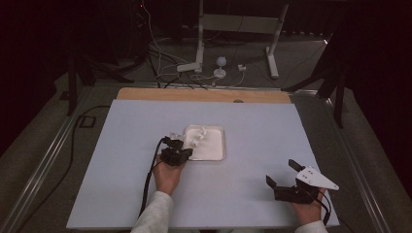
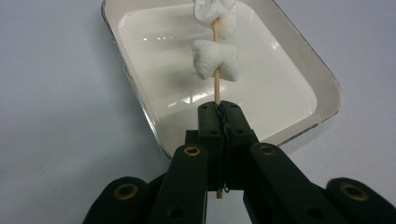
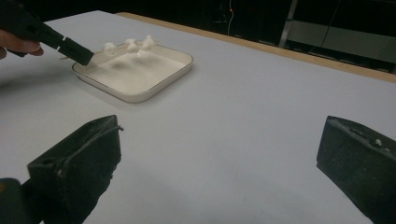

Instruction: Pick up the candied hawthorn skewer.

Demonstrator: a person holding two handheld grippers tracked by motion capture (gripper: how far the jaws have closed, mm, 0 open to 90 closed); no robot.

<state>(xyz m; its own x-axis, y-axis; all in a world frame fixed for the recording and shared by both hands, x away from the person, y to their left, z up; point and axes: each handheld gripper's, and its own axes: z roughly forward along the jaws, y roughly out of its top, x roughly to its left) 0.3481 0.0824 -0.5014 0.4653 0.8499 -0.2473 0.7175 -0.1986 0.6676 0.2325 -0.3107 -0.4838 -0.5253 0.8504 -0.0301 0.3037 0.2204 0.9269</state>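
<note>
Nearest the person's edge of the table [image 1: 121, 194], right gripper [image 1: 283, 173] held low over the pale sheet, jaws spread wide with nothing between them, bare tabletop visible between the two black pads [image 3: 79, 163] in the right gripper view. Farther forward and to the left, left gripper [image 1: 180, 145] held in the left hand [image 1: 167, 175], cable trailing back toward the sleeve; jaws shut tight on the lower end of a thin wooden skewer [image 2: 216, 86], the stick's tip protruding below the pads in the left gripper view. Beyond the jaws, skewer raised over the near rim of a white square tray [image 2: 140, 93], two white marshmallows [image 2: 215, 58] threaded on it, the lower one clear of the tray floor, the upper one partly cut off by the frame edge. Tray near the middle of the table, well apart from the right gripper. Farthest back, wooden table edge [image 1: 204, 94] and white stand legs [image 1: 199, 48] on the floor.
</note>
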